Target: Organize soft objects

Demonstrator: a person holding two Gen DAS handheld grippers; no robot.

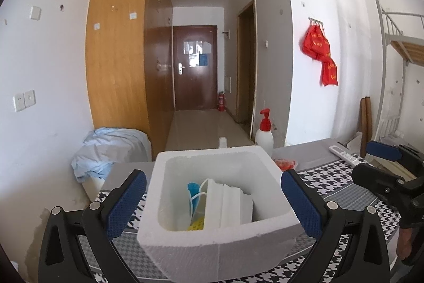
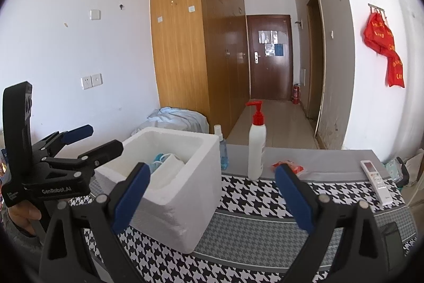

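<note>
A white foam box stands on the houndstooth-covered table. Inside it lie blue face masks, a white folded item and something yellow. My left gripper is open just short of the box, with its blue pads wide apart and touching nothing. In the right wrist view the left gripper sits at the left rim of the box. My right gripper is open and empty over the tablecloth. A red packet lies just beyond its right fingertip.
A white pump bottle with a red top and a small spray bottle stand behind the box. A white remote lies at the table's right end. A pale blue cloth heap sits by the wardrobe. A hand holds the left gripper.
</note>
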